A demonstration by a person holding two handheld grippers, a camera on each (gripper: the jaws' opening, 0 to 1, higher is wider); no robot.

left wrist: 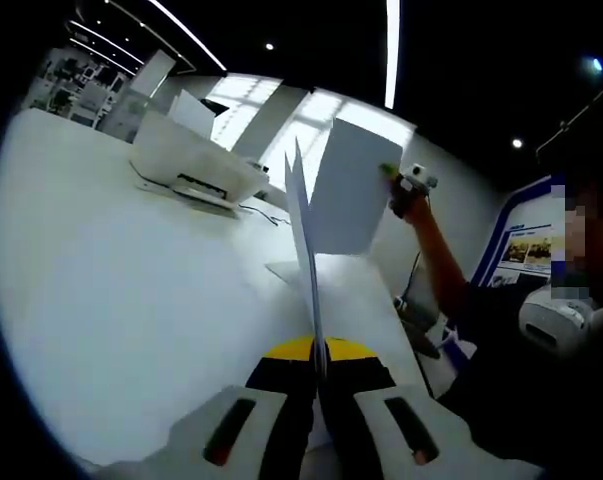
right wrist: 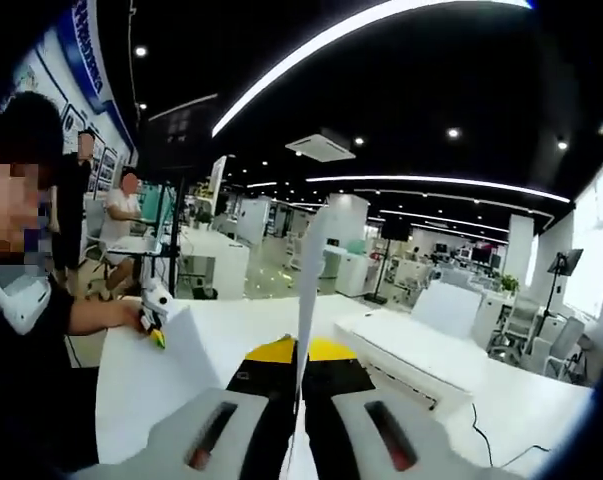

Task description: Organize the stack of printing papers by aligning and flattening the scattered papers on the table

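both the left gripper (left wrist: 316, 375) and right gripper (right wrist: 299, 385) have their jaws closed on opposite edges of the paper stack (left wrist: 331, 195), held upright above the white table (left wrist: 131, 270) near the printer (left wrist: 191, 160).

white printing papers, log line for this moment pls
white printing papers: held upright off white table | left gripper: shut on papers' edge | right gripper: shut on papers | white printer: behind, untouched
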